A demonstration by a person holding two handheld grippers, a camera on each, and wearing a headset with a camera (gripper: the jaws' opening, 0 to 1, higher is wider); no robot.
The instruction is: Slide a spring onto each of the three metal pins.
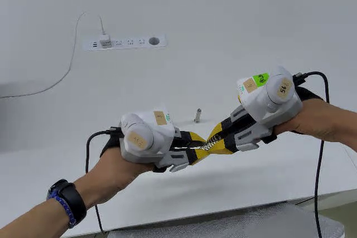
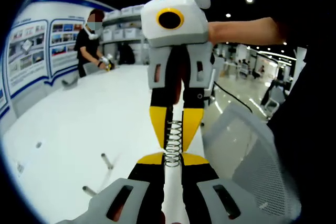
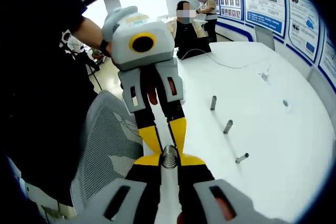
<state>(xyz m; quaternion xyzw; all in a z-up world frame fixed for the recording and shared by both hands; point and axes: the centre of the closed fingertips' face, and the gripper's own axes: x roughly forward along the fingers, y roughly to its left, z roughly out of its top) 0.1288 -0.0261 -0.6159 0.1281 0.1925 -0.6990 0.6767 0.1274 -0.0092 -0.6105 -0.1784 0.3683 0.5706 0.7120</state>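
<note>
Left claw point(image 1: 196, 147) and right claw point(image 1: 220, 140) meet tip to tip in the air over the near edge of the white tabletop point(image 1: 223, 37). Each is closed on an opposite end of one small coiled spring point(image 1: 210, 145). In the left gripper view the spring point(image 2: 172, 140) runs straight up from that claw's own yellow-tipped jaws, which pinch its lower end. It reaches the right claw point(image 2: 176, 124) facing it, whose jaws close around the upper coils. In the right gripper view the spring point(image 3: 168, 157) shows end-on as a round coil seated between the own jaws, with the left claw point(image 3: 164, 136) just beyond it. Three metal pins point(image 3: 228, 126) sit on the tabletop, well apart from both claws. The farthest point(image 3: 213, 102) stands upright, while the fisheye bend makes it hard to judge whether the other two stand or lie. In the head view one pin point(image 1: 197, 115) stands just behind the joined claws. A power strip point(image 1: 125, 43) with a plug and a white cable lies farther back on the tabletop. A grey mesh chair point(image 1: 251, 221) sits below the near edge.
</note>
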